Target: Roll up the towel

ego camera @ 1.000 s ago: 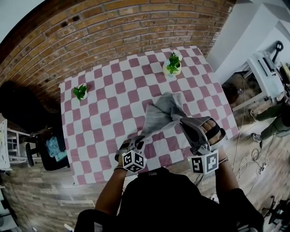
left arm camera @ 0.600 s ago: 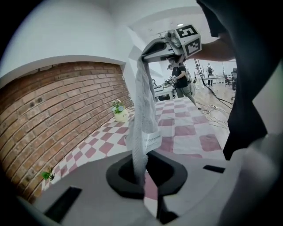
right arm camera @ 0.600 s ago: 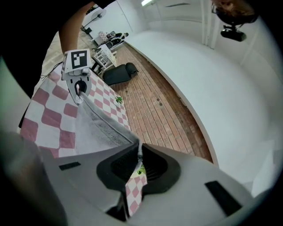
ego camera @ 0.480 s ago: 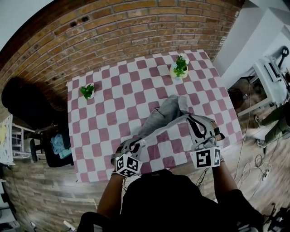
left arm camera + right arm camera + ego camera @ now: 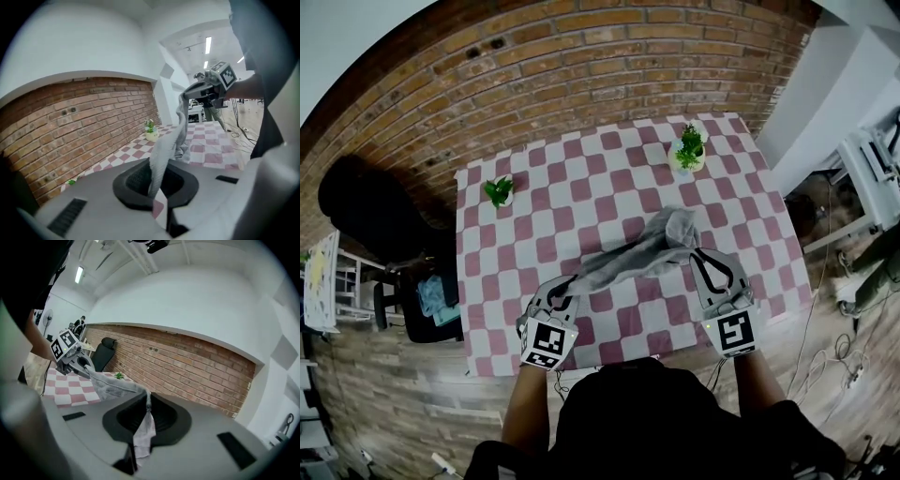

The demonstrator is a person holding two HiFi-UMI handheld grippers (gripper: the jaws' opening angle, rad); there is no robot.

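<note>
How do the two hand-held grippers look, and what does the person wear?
The left gripper and the right gripper have grey bodies with black trim. Each carries a white cube with black square markers. The person wears a black top.

checked table [image 5: 581, 234] against a brick wall [image 5: 581, 66]
pink-and-white checks cover the table, a small potted plant [image 5: 499, 192] near one far corner, a second plant [image 5: 689, 150] near the other; wood-plank floor [image 5: 384, 394], black chair [image 5: 366, 211] at left.

The table [image 5: 478, 349] is covered by a pink-and-white checked cloth [image 5: 609, 192]. Two small potted plants are set on it near the far edge: one [image 5: 499, 191] at the left, one [image 5: 689, 148] at the right corner.
</note>
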